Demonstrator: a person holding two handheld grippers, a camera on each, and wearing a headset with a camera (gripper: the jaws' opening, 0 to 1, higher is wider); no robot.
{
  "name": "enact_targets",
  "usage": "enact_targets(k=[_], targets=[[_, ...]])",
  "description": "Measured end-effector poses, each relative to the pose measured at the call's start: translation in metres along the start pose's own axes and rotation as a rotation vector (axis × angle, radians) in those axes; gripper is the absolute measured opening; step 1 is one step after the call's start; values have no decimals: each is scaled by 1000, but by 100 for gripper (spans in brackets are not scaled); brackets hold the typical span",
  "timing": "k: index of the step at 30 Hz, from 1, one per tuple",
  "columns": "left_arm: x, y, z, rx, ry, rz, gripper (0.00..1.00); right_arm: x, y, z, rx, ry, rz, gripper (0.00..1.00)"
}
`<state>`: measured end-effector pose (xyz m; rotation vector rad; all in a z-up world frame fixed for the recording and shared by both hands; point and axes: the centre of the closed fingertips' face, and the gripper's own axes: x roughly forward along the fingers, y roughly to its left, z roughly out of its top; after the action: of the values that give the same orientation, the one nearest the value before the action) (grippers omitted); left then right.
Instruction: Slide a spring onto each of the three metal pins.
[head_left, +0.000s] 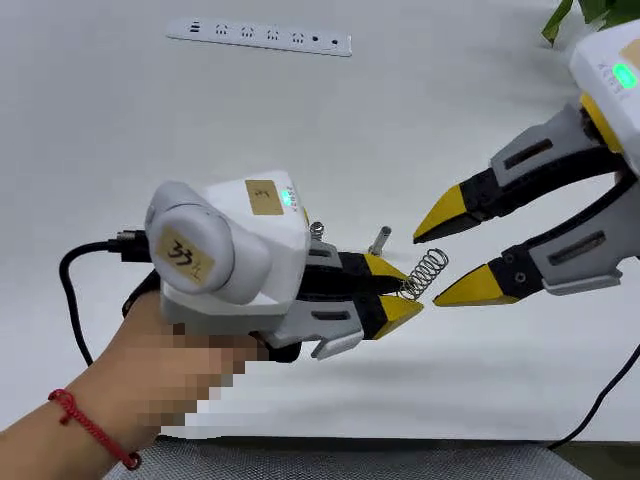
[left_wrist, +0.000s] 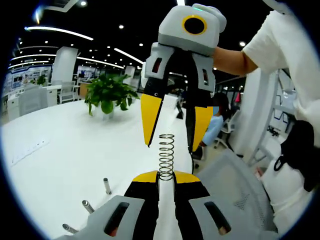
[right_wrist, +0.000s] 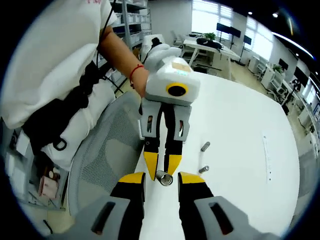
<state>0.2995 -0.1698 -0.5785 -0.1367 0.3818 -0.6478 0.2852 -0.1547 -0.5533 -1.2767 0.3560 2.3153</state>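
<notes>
My left gripper is shut on the near end of a steel coil spring, holding it in the air above the white table. My right gripper faces it, open, with the spring's free end between its yellow fingertips and not pinched. In the left gripper view the right gripper hangs open around the spring's top. Three short metal pins stand on the table below; two pins peek out behind the left gripper.
A white power strip lies at the table's far edge. A green plant stands at the far right corner. A grey mesh chair sits beside the table's near edge. A black cable trails from the left gripper.
</notes>
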Motion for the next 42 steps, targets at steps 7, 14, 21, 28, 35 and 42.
enact_targets(k=[7, 14, 21, 28, 35, 42], targets=[[1, 0, -2, 1, 8, -8, 10, 4, 4, 2, -82, 82, 81, 20], [3, -2, -3, 9, 11, -25, 10, 11, 5, -3, -146, 156, 130, 17], [2, -2, -2, 12, 5, -28, 10, 11, 8, -8, -156, 187, 152, 15], [1, -1, -1, 16, 0, -26, 10, 11, 7, -7, -163, 195, 153, 12], [0, 0, -1, 23, -5, -20, 11, 11, 6, -7, -161, 195, 147, 12], [0, 1, -1, 11, -14, -4, 11, 11, 6, -7, -156, 195, 137, 12]])
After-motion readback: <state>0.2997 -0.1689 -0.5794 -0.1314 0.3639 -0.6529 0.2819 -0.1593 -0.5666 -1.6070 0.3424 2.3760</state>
